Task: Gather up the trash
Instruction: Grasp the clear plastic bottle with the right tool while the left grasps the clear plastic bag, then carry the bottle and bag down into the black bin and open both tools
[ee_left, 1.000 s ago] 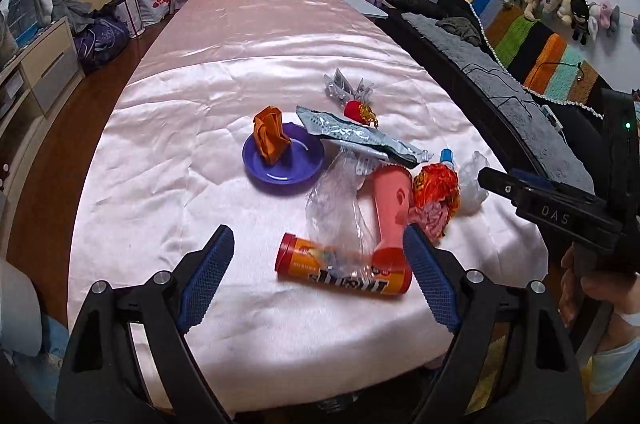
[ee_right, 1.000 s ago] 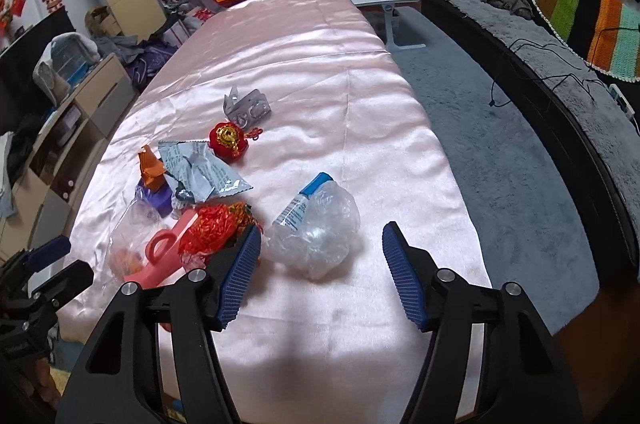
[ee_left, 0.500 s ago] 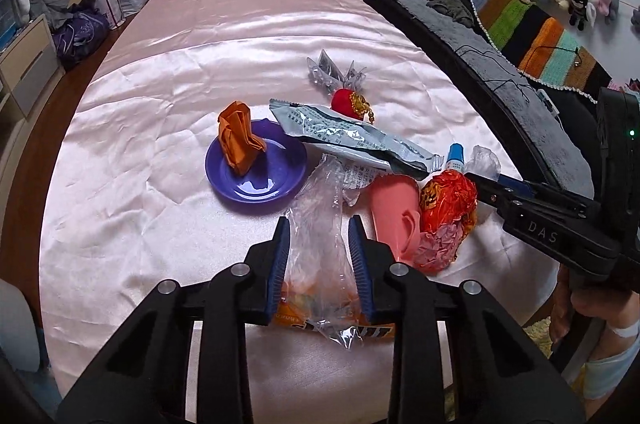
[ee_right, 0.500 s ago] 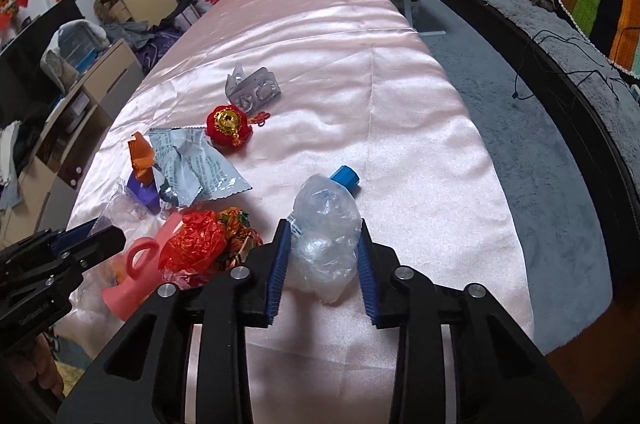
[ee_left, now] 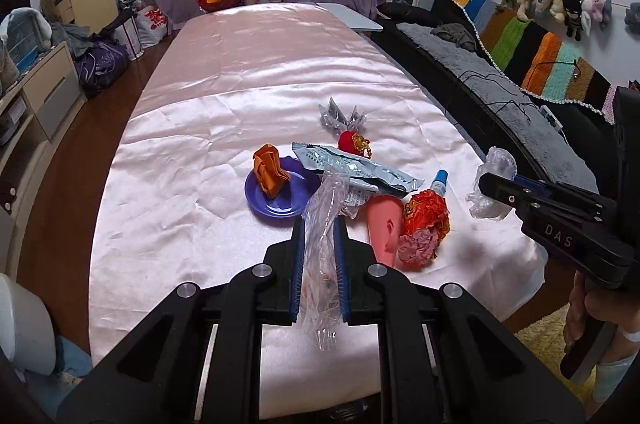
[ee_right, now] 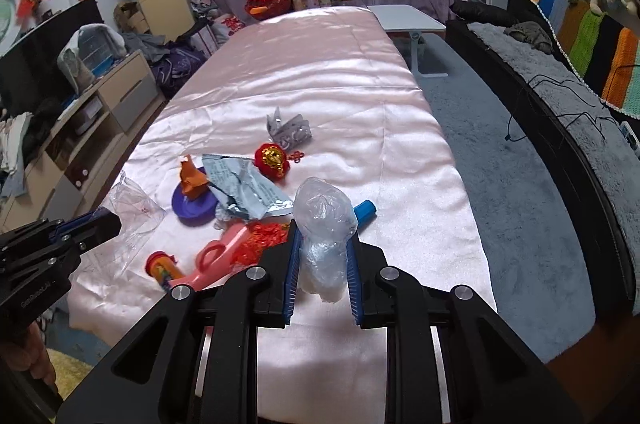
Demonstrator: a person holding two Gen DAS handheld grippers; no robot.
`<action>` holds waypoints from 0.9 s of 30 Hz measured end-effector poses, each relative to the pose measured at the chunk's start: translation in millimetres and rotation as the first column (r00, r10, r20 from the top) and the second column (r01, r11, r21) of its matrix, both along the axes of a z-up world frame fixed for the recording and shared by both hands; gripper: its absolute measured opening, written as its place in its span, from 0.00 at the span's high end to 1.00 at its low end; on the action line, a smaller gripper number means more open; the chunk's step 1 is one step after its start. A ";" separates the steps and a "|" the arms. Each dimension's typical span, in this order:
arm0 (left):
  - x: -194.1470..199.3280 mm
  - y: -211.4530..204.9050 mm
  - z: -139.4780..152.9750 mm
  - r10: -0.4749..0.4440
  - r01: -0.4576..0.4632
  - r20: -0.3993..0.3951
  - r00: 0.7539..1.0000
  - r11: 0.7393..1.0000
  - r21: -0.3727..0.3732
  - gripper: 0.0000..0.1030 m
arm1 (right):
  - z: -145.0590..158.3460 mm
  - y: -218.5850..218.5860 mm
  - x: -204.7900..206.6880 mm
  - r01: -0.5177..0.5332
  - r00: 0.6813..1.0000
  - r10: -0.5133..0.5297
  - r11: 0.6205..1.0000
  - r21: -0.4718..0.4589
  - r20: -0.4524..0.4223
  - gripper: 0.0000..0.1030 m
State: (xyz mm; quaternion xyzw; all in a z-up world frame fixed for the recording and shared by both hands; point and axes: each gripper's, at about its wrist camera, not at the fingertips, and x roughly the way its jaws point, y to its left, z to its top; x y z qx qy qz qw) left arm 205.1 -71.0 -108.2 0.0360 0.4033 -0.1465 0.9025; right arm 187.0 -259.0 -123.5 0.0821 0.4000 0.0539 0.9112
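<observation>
- The left gripper (ee_left: 320, 260) was clamped on a clear wrapper (ee_left: 322, 224), lifted off the pink cloth (ee_left: 240, 84)
- The right gripper (ee_right: 322, 272) was clenched on a crumpled plastic bag (ee_right: 324, 224), also raised above the cloth
- No bin or trash bag showed in either view, so where the two pieces were to go could not be told
- By my judgement the task was early: two pieces were in hand, none seen disposed of
- Left on the cloth, clustered near the front edge: a silver packet (ee_left: 352, 170), a red-orange crumpled wrapper (ee_left: 424, 224), an orange tube (ee_right: 160, 266), a blue-capped bottle (ee_right: 365, 210) and a folded foil piece (ee_left: 340, 116)
- An orange paper (ee_left: 269, 170) sat on the purple plate (ee_left: 280, 210); whether it counted as trash was unclear
- The pink cup (ee_left: 384, 228), lying on its side, and the red ornament (ee_left: 354, 143) looked like keepers, not trash, though that was a guess
- Both grippers were full, so the next pickups likely had to wait until these loads were dropped
</observation>
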 end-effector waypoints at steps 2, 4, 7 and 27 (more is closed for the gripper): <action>-15.5 3.8 8.7 0.009 -0.009 0.015 1.000 1.000 -0.002 0.87 | 9.3 7.4 -13.2 -0.018 1.000 0.018 1.000 -0.004 0.016 0.79; -31.6 8.2 15.7 0.015 -0.015 0.026 1.000 1.000 -0.003 0.87 | 16.0 14.8 -27.0 -0.041 0.999 0.041 0.999 -0.012 0.028 0.79; -56.0 12.7 21.7 0.019 -0.019 0.038 0.999 1.000 0.000 0.87 | 21.6 29.3 -48.0 -0.074 0.997 0.075 0.997 -0.025 0.034 0.78; -159.9 40.3 -62.3 0.016 -0.015 -0.134 0.991 1.000 0.010 0.87 | -35.9 78.2 -139.9 -0.198 0.974 0.192 0.979 -0.042 -0.119 0.78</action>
